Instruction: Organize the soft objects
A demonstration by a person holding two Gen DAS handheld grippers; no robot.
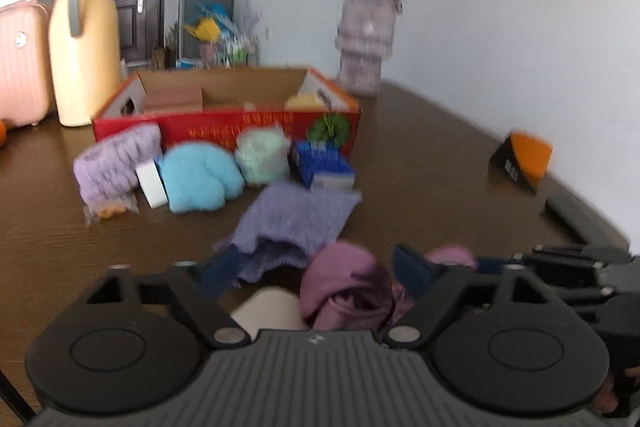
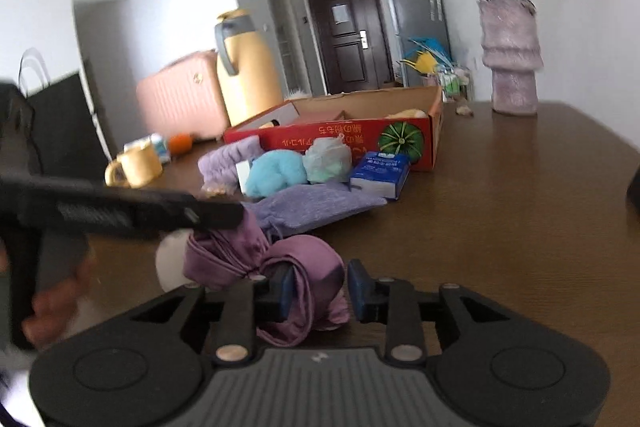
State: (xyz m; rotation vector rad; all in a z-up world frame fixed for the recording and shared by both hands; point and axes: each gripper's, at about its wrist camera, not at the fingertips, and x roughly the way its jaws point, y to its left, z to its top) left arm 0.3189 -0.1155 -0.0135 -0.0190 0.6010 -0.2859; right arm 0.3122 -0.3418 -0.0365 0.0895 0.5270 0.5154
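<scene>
A crumpled mauve cloth (image 1: pixel 340 275) lies on the brown table right in front of both grippers. My left gripper (image 1: pixel 314 271) is open: its right pad touches the cloth, its left pad rests over the edge of a lavender towel (image 1: pixel 296 219). My right gripper (image 2: pixel 322 291) stands narrowly open around a fold of the mauve cloth (image 2: pixel 304 267), with a thin gap at its right pad. Behind lie a light blue plush (image 1: pixel 200 175), a bagged mint fluffy item (image 1: pixel 262 157) and a purple knitted piece (image 1: pixel 116 159), in front of a red cardboard box (image 1: pixel 240 127).
A blue tissue pack (image 1: pixel 324 163) lies by the box. A yellow jug (image 1: pixel 84 39) and a pink case (image 1: pixel 20 63) stand at the back left, a flower vase (image 1: pixel 366 43) at the back. An orange-black box (image 1: pixel 524 163) sits right. A yellow mug (image 2: pixel 136 163) stands left.
</scene>
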